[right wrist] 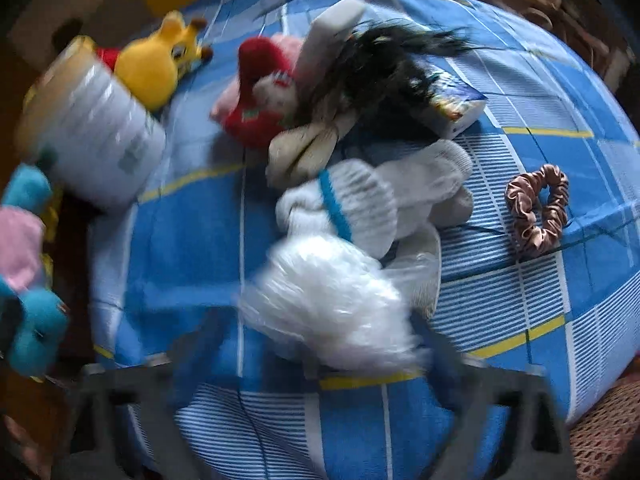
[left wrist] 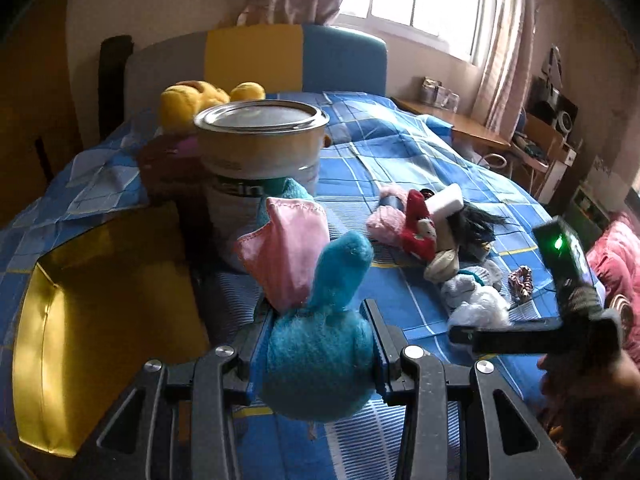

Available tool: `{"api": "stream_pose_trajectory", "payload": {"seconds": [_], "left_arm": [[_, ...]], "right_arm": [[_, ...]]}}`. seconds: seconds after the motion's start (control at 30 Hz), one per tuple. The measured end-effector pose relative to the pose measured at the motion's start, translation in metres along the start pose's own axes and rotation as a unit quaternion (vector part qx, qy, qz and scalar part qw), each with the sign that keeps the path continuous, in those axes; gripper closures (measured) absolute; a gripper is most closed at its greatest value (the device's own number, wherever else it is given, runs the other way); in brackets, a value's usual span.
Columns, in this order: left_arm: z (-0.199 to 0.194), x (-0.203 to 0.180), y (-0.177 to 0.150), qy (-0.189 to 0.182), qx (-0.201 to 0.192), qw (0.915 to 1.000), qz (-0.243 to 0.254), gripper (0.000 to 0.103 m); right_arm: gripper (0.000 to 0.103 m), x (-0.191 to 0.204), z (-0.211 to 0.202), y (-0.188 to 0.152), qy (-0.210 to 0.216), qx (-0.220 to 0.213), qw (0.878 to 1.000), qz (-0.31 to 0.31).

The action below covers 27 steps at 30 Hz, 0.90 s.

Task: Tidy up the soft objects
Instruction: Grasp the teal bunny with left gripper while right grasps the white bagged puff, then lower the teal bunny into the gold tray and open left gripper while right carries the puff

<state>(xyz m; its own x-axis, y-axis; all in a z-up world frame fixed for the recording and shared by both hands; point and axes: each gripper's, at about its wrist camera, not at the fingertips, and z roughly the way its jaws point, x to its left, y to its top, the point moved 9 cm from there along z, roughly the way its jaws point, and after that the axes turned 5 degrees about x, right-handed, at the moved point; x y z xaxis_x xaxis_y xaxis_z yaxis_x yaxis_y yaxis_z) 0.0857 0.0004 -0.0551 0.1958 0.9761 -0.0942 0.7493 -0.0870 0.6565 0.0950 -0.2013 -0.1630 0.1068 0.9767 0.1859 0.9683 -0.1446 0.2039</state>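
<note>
Plush (left wrist: 320, 356) in teal is clamped btwn my left gripper (left wrist: 316, 344) jaws, held above the bed just right of the gold box (left wrist: 108, 320). I'd swing left, release low over the box. Right gripper (right wrist: 320, 364) blurred w/ motion; can't tell its jaws.

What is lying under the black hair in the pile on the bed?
In the right wrist view, the black hair lies over a small printed box and partly over a beige cloth piece. Whatever else lies under the hair is covered and cannot be seen.
</note>
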Motion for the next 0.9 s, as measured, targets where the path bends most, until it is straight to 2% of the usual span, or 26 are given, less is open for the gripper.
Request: {"api": "stream_pose_trajectory", "payload": {"seconds": [0.03,0.07,0.1,0.33,0.5,0.63,0.7,0.8,0.9], "left_arm": [[-0.001,0.004,-0.001,-0.001,0.0,1.0,-0.005,0.06],[-0.003,0.009,-0.002,-0.003,0.0,0.9999,-0.012,0.06],[-0.005,0.015,-0.003,-0.004,-0.001,0.9998,-0.021,0.06],[-0.02,0.077,-0.013,-0.008,0.002,0.9942,-0.107,0.06],[-0.034,0.137,-0.023,0.014,-0.005,0.9848,-0.173,0.06],[-0.032,0.188,-0.04,0.03,0.014,0.972,-0.233,0.06],[-0.027,0.203,-0.042,0.031,0.025,0.9672,-0.251,0.06],[-0.014,0.216,-0.039,0.009,0.047,0.9593,-0.278,0.06],[0.001,0.218,-0.022,0.004,0.053,0.9603,-0.274,0.06]], "right_arm": [[0.058,-0.001,0.003,-0.002,-0.019,0.001,1.0,-0.002],[0.066,-0.001,0.003,-0.002,-0.035,-0.006,0.999,-0.003],[0.069,0.0,0.003,-0.003,-0.042,-0.011,0.999,-0.007],[0.07,0.007,0.01,-0.009,-0.057,-0.006,0.998,-0.024],[0.069,0.007,0.01,-0.007,-0.053,-0.006,0.998,-0.019],[0.069,0.005,0.009,-0.007,-0.055,-0.01,0.998,-0.023],[0.07,0.006,0.009,-0.006,-0.057,-0.011,0.998,-0.025],[0.07,0.006,0.008,-0.007,-0.058,-0.014,0.998,-0.028],[0.07,0.006,0.008,-0.006,-0.059,-0.015,0.998,-0.03]]}}
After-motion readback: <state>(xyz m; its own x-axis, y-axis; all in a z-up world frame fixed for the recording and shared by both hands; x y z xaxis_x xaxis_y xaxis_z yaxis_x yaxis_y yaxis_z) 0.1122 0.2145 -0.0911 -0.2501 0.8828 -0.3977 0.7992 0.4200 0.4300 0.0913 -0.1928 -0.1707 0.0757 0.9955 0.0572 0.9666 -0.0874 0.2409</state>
